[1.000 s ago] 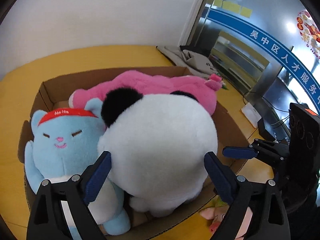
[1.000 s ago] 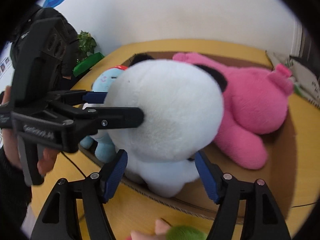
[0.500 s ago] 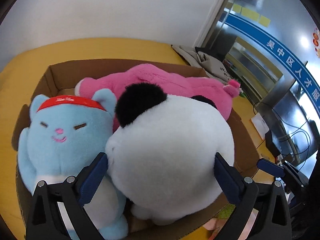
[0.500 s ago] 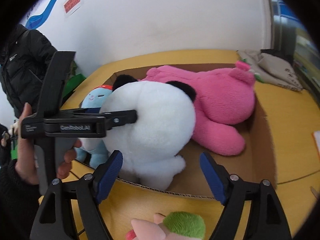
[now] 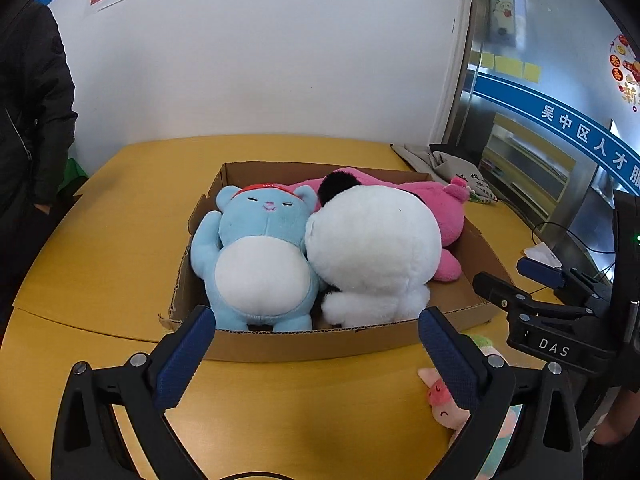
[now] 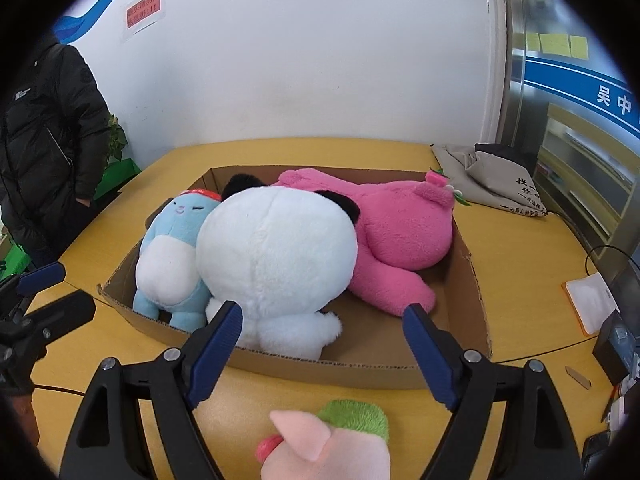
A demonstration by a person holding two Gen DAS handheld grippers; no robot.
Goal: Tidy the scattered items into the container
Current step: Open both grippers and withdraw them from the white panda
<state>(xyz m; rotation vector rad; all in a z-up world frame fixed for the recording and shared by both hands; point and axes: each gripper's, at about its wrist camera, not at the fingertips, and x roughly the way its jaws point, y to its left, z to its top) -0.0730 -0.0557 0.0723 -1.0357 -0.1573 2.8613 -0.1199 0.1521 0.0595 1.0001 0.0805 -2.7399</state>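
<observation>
Both grippers, left (image 5: 316, 354) and right (image 6: 322, 350), hang spread and empty before the box (image 6: 360, 368). The last toy, a pink plush (image 6: 326, 446), lies on the table (image 5: 280, 408) just outside it; being soft and light, it likely wants a pinch across its body

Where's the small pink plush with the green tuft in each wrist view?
Left wrist: small pink plush at lower right, on the table outside the cardboard box, partly behind a finger.
Right wrist: bottom centre, between the open fingers.
Shared landmark: the panda plush.
</observation>
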